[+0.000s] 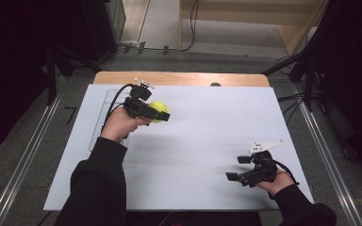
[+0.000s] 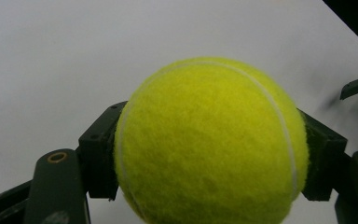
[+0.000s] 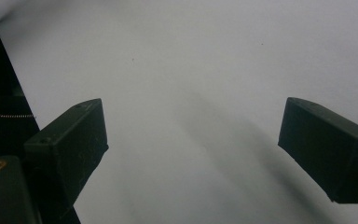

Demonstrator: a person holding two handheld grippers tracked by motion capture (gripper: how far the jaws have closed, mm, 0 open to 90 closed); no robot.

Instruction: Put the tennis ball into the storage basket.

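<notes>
Above the far left part of the white table, a yellow tennis ball is clamped in the left hand-held gripper, so pickup is judged done and placement left. Nearer on that table, the right hand-held gripper is held apart, empty.

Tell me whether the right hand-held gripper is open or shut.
Open: the right hand-held gripper shows its jaws wide apart with bare white table between them.
</notes>
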